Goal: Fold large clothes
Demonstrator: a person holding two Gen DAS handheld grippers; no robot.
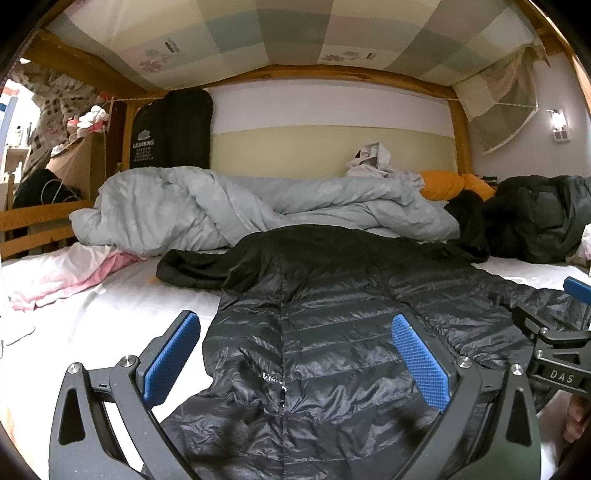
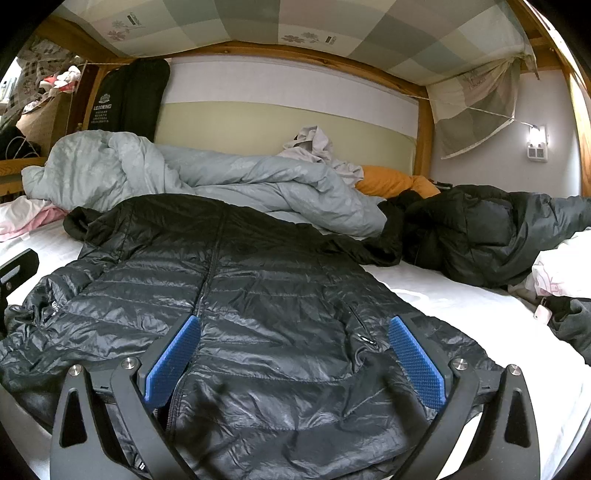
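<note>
Lying flat on the white bed sheet (image 1: 110,302) is a black quilted puffer jacket (image 1: 325,332) with a shiny surface and a zip down the middle; its front is up and one sleeve goes out toward the right side of the bed. In the right wrist view the same jacket (image 2: 258,295) fills the near half of the mattress.

Behind it a pale grey-green crumpled duvet (image 1: 229,206) is heaped along the wall, with a small pink and white cloth (image 1: 62,273) at its left end and an orange pillow (image 1: 439,184) at its right end. A second dark padded coat (image 2: 480,236) lies bunched on the right part of the bed. The bed has a light wooden frame (image 1: 461,136), and a checked pastel cloth (image 1: 258,33) is stretched above it like a ceiling. A black hanging garment bag with white print (image 1: 170,129) is at the far left corner, and a small lit wall lamp (image 2: 537,142) is on the right wall.

The left gripper (image 1: 295,358) is above the jacket's lower middle, its jaws wide apart with blue ribbed pads (image 1: 421,362), holding nothing. The right gripper (image 2: 291,358) is also spread wide above the jacket near a pocket zip, and it grips nothing.
</note>
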